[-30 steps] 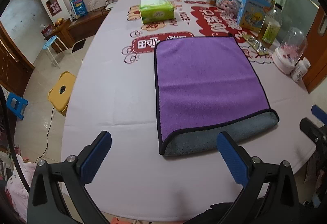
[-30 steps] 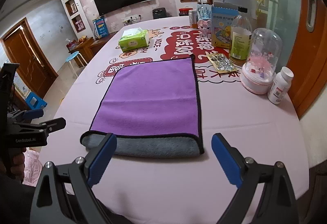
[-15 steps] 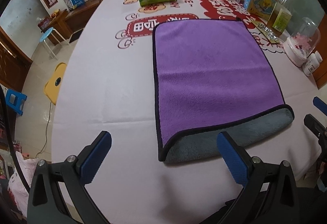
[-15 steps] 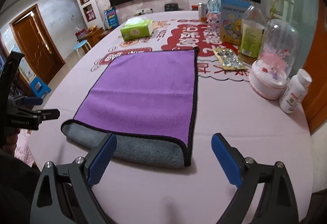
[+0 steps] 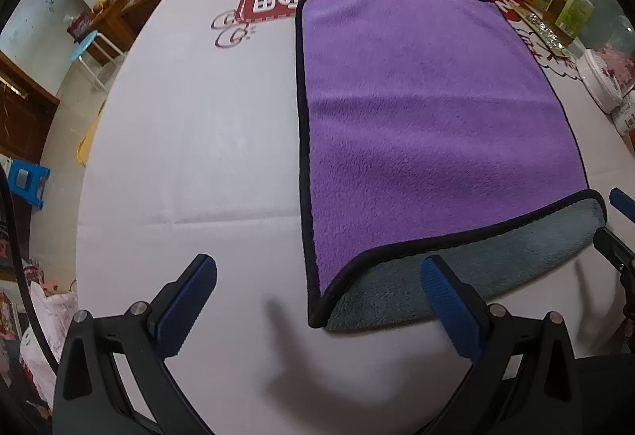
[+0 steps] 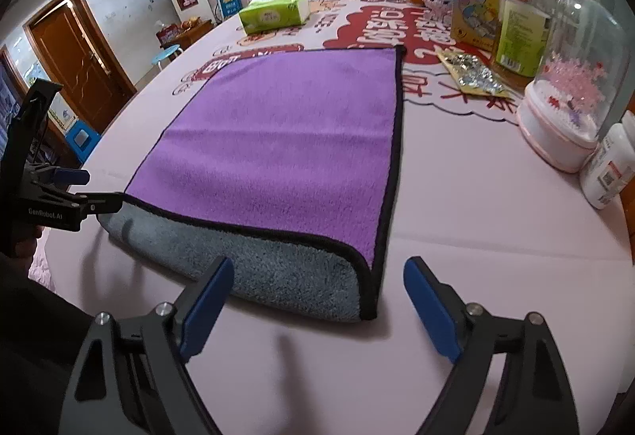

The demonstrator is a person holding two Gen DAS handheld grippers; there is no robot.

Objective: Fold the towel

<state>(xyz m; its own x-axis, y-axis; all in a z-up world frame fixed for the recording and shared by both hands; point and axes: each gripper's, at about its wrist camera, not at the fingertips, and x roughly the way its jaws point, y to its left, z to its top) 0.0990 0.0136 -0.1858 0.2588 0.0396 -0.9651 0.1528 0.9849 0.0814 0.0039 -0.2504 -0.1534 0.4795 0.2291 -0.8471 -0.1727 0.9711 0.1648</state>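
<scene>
A: Left wrist view first. Where does the towel [image 5: 432, 125] lie from the left gripper [image 5: 317, 300]?

B: Straight ahead and a little toward its right finger, flat on the table [image 5: 190, 141]. Purple side up, with the grey underside [image 5: 468, 276] showing in a rolled band along the near edge. The near-left corner [image 5: 317, 316] sits almost between the fingers, whose jaws stand wide apart with nothing in them

A: How would you expect it to handle?

B: Plush microfibre by the look of the pile, so I'd judge it light, limp and not slippery. It will droop from wherever it is pinched, and that doubled near edge looks thick and springy. The bound black hem at the corner seems the firmest bite

A: Now the right wrist view

B: The right gripper [image 6: 317, 300] is also spread wide and empty. The towel [image 6: 278, 141] is just ahead, its near-right corner [image 6: 367, 310] between the fingers and nearer the right one. The left gripper [image 6: 95, 204] shows off to the left, tips right at the towel's other near corner; I can't tell whether it touches the cloth

A: So where should it take hold?

B: One corner each, I'd say, pinching both layers. A dome ornament [image 6: 571, 105] and a white bottle [image 6: 607, 173] stand well to the right, so lift away from them
</scene>
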